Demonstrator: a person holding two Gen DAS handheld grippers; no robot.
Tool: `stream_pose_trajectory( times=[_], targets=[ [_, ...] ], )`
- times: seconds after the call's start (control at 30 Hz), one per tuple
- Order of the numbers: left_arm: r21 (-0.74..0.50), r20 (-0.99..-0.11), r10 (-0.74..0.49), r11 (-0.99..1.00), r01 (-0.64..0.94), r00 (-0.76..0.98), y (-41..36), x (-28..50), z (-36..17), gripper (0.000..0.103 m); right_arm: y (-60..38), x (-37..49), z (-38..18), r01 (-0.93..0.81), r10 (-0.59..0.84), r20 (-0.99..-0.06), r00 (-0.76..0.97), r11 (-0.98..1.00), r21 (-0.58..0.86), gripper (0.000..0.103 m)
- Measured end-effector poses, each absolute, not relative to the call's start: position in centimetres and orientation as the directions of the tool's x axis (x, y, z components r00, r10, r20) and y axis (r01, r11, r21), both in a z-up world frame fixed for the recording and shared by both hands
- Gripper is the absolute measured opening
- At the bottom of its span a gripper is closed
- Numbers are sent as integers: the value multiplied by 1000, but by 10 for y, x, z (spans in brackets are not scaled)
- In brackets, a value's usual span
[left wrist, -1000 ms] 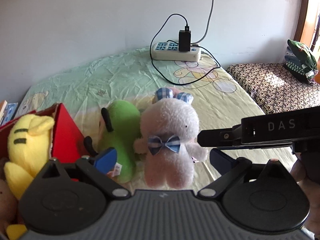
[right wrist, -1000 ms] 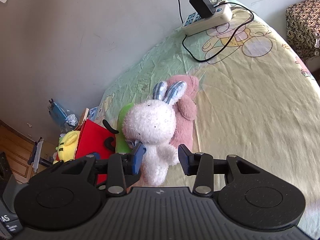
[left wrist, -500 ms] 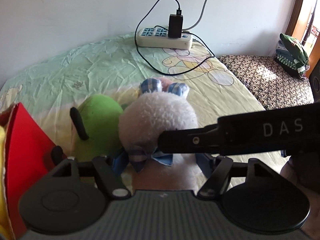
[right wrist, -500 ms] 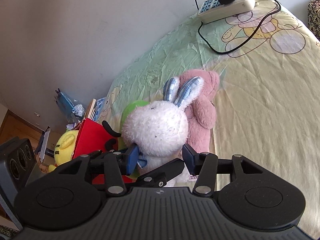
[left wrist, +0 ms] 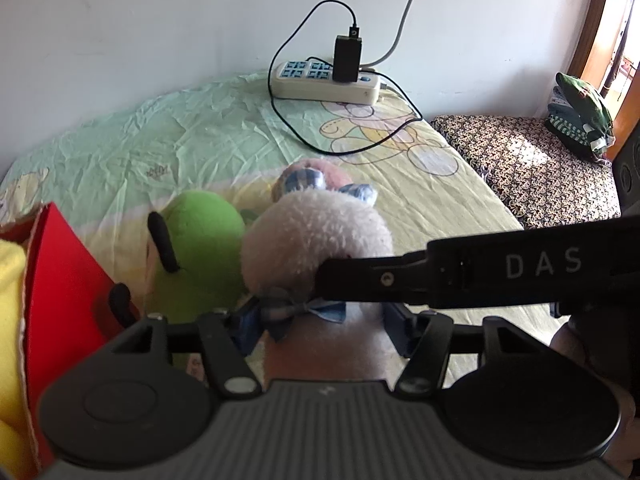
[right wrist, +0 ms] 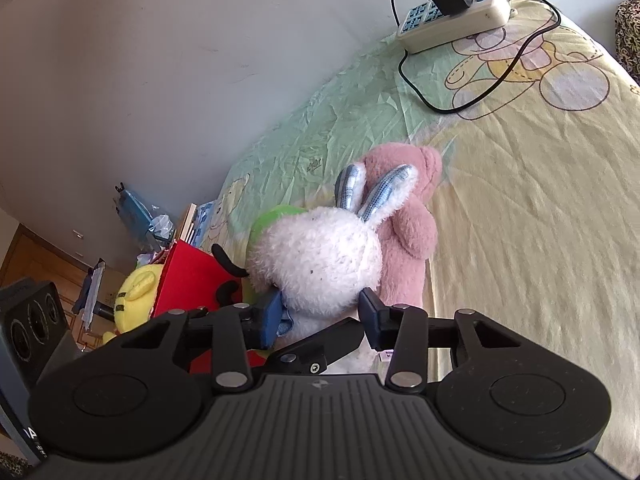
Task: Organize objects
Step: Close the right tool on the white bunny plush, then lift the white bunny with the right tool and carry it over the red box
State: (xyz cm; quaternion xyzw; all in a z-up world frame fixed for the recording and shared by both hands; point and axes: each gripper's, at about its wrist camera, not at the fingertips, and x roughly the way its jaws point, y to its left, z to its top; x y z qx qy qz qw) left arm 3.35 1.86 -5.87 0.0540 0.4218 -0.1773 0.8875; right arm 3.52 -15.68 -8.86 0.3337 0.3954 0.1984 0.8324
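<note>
White plush rabbit (right wrist: 320,264) with blue-checked ears sits on the bed sheet (right wrist: 520,208), touching a green plush (left wrist: 196,248) on one side and a pink plush (right wrist: 408,216) behind. Left gripper (left wrist: 320,326) is clamped on the rabbit just below its bow tie, pads pressed into the body. Right gripper (right wrist: 320,316) brackets the rabbit's neck, jaws closing, pads at the fur; firm contact cannot be confirmed. A red box (right wrist: 192,276) holding a yellow plush (right wrist: 136,292) stands beside the green plush. Power strip (left wrist: 324,82) lies near the wall
</note>
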Motion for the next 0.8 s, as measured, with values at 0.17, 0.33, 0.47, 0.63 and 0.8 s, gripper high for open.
stream_pose_trajectory(
  times=[0.17,0.33,0.47,0.63,0.8],
  targets=[
    [-56,-765,-274,930,364,582,16,12,-52,62,-154,13,-79,-86,588,-528,612,714,695,44],
    [-65,-767,-277,931,359,579,16,-14,-47,62,-150,-11,-72,-98,589,-537,604,724,683,44],
    [-63,-761,-270,936,347,590,17,-36,-42,62,-145,-29,-66,-116,598,-537,595,725,678,44],
    [-59,-756,-254,944,324,604,22,-60,-34,62,-135,-47,-57,-151,613,-538,579,729,668,44],
    [-32,-741,-223,954,298,633,33,-85,-24,62,-123,-60,-48,-187,645,-527,553,713,676,44]
  ],
)
